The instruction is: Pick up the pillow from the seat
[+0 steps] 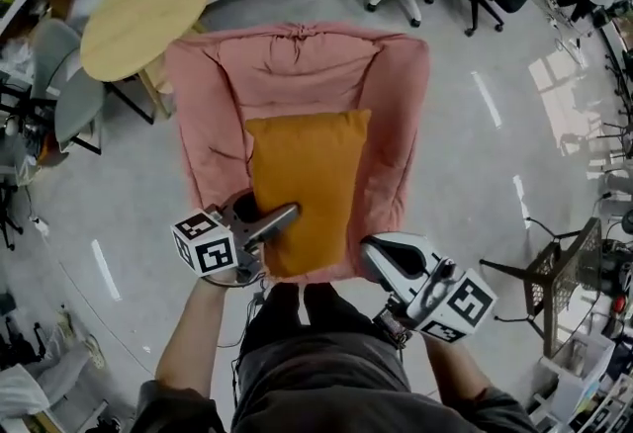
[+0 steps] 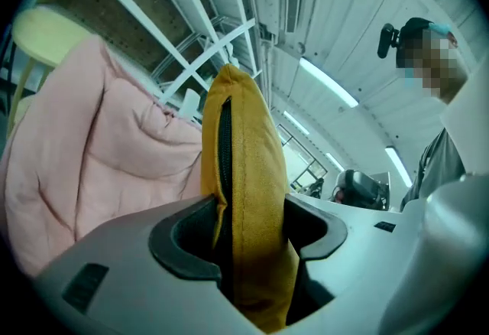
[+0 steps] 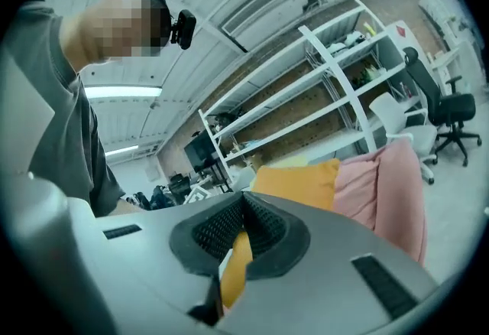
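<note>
Clamping pillow (image 1: 302, 174) edge-on between left gripper (image 1: 280, 220) jaws, pink seat (image 1: 297, 65) beyond; pinching pillow's near corner in almost-closed right gripper (image 1: 369, 255); round table (image 1: 146, 14) far left.

My head view looks steeply down from above; both gripper views sit close and angle upward. All three share the orange pillow (image 1: 302, 184), mid-frame, and the pink chair (image 1: 297, 65).

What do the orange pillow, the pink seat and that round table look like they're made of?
The pillow looks like soft matte fabric, perhaps suede-like: it shows a fine nap and a stitched zipper seam. The pink seat seems to be padded cloth, matte, puffy and creased. The round table has a pale, smooth top, wood or wood-look; no grain is clear enough to tell which.
</note>
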A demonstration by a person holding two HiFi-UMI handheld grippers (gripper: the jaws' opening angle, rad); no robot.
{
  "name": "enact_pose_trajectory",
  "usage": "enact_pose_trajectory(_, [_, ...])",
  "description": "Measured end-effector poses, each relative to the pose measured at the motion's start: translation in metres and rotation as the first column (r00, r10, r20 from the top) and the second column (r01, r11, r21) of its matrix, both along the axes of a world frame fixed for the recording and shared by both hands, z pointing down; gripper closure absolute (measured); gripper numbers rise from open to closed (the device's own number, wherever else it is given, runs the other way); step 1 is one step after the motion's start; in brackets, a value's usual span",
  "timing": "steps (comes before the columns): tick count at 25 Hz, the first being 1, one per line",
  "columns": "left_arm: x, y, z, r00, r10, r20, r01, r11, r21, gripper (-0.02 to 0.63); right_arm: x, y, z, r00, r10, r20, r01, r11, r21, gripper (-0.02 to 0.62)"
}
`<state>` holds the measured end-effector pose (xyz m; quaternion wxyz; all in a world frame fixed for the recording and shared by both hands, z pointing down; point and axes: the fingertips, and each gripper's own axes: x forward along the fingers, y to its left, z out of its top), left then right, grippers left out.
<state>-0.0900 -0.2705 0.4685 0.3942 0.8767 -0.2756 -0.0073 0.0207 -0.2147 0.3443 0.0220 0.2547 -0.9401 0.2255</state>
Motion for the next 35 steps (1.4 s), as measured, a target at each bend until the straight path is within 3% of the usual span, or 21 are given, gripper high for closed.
enact_pose_trajectory(7, [-0.001,0.002,-0.102,1.000,-0.011,0.022,0.007,0.987,0.160,0.339,0.014,0.003,-0.068,0.999,0.036,0.008,-0.037,0.988,0.147,0.583])
enact_pose_trajectory(16, [0.012,0.018,-0.169,0.999,-0.028,0.020,0.022,0.966,0.256,0.340,0.022,0.022,-0.115,0.998,0.029,0.053,-0.042,0.966,0.255,0.583])
enact_pose_trajectory(25, [0.017,0.027,-0.199,0.998,-0.050,0.025,0.041,0.955,0.294,0.341,0.028,0.031,-0.127,0.998,0.024,0.053,-0.037,0.962,0.271,0.583])
enact_pose_trajectory(35, [0.022,0.035,-0.194,0.998,-0.062,0.034,0.049,0.957,0.287,0.341,0.029,0.034,-0.124,0.999,0.002,0.048,-0.014,0.964,0.266,0.583])
